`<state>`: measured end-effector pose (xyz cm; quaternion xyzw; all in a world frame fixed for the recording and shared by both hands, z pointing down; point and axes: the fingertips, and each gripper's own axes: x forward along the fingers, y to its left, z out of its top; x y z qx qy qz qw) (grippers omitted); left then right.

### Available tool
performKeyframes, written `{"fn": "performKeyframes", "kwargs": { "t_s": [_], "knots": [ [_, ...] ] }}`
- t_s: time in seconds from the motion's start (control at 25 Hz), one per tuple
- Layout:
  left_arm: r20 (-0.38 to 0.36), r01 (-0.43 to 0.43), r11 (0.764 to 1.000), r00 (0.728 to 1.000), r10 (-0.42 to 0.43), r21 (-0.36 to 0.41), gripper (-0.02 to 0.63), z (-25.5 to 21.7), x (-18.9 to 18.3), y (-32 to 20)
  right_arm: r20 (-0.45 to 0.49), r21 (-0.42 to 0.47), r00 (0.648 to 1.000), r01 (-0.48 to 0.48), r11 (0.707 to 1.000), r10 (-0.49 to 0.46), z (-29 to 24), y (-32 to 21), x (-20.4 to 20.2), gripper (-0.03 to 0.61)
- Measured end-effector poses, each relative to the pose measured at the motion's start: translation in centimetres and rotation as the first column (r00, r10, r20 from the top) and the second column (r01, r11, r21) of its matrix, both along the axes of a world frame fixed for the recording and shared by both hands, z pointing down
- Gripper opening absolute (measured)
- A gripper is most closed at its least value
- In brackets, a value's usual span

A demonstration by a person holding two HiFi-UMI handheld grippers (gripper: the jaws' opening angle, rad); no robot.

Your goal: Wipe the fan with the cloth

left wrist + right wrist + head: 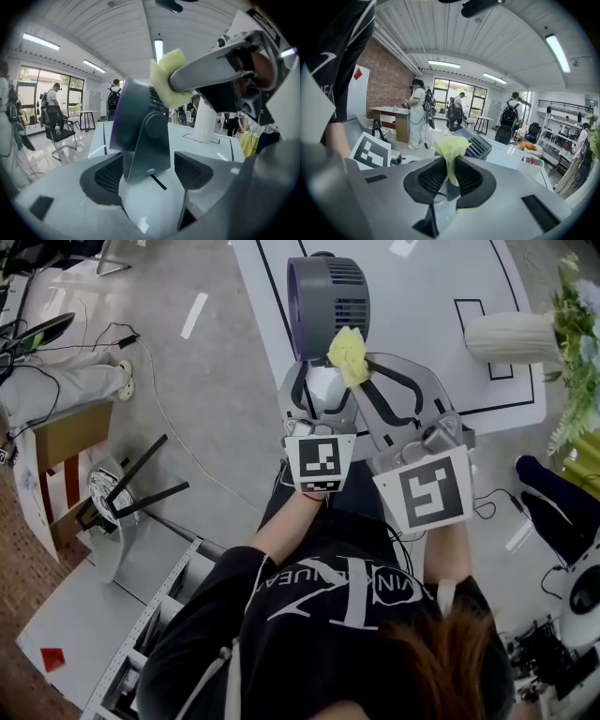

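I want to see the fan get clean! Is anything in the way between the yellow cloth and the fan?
Nothing visible is. The cloth, pinched in the right gripper, sits right at the dark head of the fan. The left gripper is lower down, open around the fan's white base, not in the cloth's path.

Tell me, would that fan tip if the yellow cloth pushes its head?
Possibly: the fan looks top-heavy, a big head on a narrow stand. The open left gripper straddles its rounded base, which may steady it. The cloth looks soft, so pushes should stay gentle.
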<state>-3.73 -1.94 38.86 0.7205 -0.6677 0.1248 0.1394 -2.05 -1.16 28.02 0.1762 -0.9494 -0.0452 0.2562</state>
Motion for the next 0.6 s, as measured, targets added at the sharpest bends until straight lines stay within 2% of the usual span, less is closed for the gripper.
{"fn": "performKeyframes", "kwargs": {
  "t_s": [0.12, 0.28, 0.6],
  "knots": [
    [0.0, 0.028, 0.999, 1.0, -0.028, -0.018, 0.316, 0.5, -0.1, -0.6, -0.039, -0.021, 0.999, 0.031, 0.999, -0.031, 1.8, 0.8, -0.1, 0.054],
    [0.006, 0.005, 1.0, 1.0, -0.005, -0.009, 0.291, 0.4, 0.1, -0.7, 0.019, -0.06, 1.0, 0.014, 0.998, -0.013, 1.9, 0.7, 0.2, 0.054],
    [0.0, -0.039, 0.999, 0.999, 0.039, -0.031, 0.29, 0.4, -1.6, 0.8, 0.126, -0.087, 0.992, -0.014, 0.996, 0.025, 0.0, 0.2, 1.0, 0.054]
  ]
}}
